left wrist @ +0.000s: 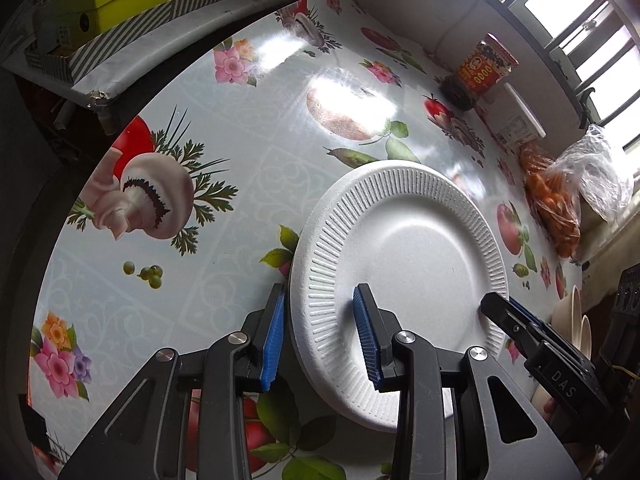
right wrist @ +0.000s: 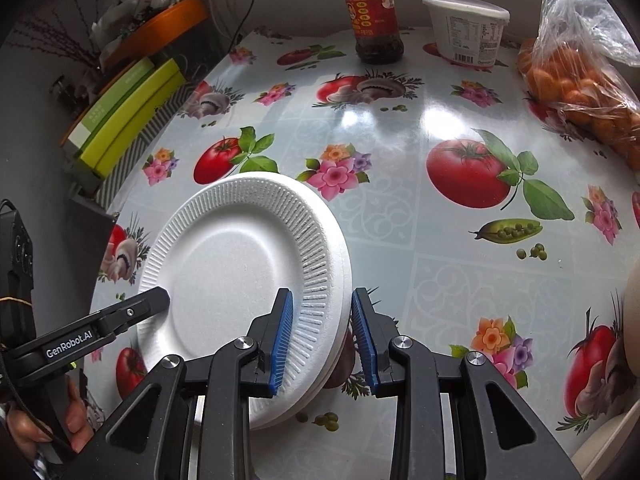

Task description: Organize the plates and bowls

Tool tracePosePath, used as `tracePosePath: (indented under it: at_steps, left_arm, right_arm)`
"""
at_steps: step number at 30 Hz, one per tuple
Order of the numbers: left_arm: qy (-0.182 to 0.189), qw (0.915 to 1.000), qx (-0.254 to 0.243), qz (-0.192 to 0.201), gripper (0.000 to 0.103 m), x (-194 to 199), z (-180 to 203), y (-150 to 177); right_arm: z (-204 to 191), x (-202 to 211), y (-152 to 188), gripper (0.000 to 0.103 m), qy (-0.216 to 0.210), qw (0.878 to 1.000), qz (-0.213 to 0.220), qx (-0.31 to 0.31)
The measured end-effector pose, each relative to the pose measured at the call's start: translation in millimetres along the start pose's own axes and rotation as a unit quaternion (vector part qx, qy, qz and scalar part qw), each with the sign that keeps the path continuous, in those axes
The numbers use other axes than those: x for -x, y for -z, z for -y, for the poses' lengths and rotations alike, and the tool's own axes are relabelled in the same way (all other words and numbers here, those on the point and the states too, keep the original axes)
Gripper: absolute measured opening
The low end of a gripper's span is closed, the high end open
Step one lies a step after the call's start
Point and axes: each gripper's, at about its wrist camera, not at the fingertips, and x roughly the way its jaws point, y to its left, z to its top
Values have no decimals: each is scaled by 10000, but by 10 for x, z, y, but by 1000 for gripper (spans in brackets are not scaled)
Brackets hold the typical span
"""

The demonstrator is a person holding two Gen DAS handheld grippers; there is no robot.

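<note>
White foam plates (right wrist: 240, 264), ribbed rim, stacked at least two deep, lie flat on the worktop (right wrist: 400, 248), lower left of centre in the right wrist view and lower right of centre in the left wrist view (left wrist: 404, 256). Left claw (left wrist: 320, 336): released, blue-padded jaws spread to either side of the stack's near rim, one pad outside the edge, the other over the ribbed band; whether either touches cannot be told. Right claw (right wrist: 322, 336): likewise released, straddling the opposite rim, one pad above the ribbing, the other just outside the edge. Each claw's black tip shows in the other's view, at the plate edge. Worktop covering: glossy cloth printed with tomatoes, mushrooms, peas and flowers. Upper centre of the right wrist view: glass jar with red label (right wrist: 374, 16), dark contents; just right of it, a white lidded tub (right wrist: 468, 28). Upper right: clear plastic bag of small orange fruit (right wrist: 580, 76). Upper left: yellow-green boxes (right wrist: 128, 116) on a striped tray beside the worktop. Beige bowls (left wrist: 576, 316) at the right edge of the left wrist view, partly hidden.
</note>
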Motion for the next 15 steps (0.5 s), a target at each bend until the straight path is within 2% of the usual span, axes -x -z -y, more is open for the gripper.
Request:
tracePosePath:
  at_steps: [13,15]
  left_arm:
    - [0,10000,-43,15,35,-8,30,9]
    - [-11,10000,-42,10,35,-7,31,9]
  right_arm:
    - [43,14,26,30,8,10000,24,-25]
    - [46,15,28,33,19,10000,25,-21]
